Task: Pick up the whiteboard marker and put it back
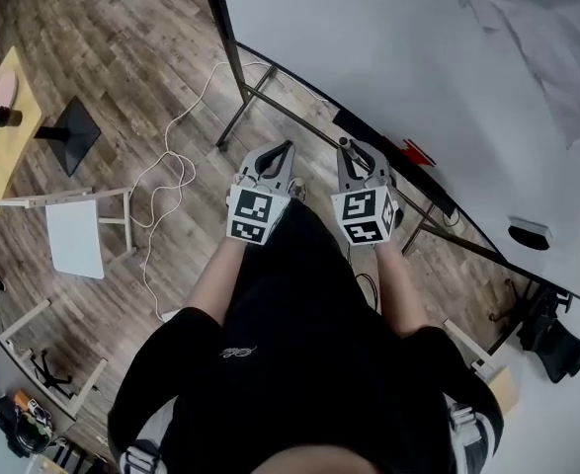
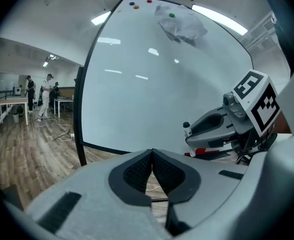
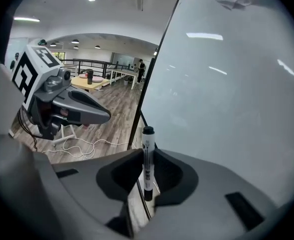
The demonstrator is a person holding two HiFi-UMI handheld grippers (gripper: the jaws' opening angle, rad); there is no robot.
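**A:** Two tools at mid-frame in head view: left gripper (image 1: 286, 148) and right gripper (image 1: 352, 146), aimed toward ledge (image 1: 440, 198) under whiteboard (image 1: 388, 47).

**B:** Left gripper view?

**A:** Jaws pressed together, nothing between.

**B:** Right gripper view?

**A:** Clamped on whiteboard marker (image 3: 147, 159), upright at lower centre.

**B:** Step?

**A:** Judged as return carry. Next: lowering flat onto ledge, then letting go.
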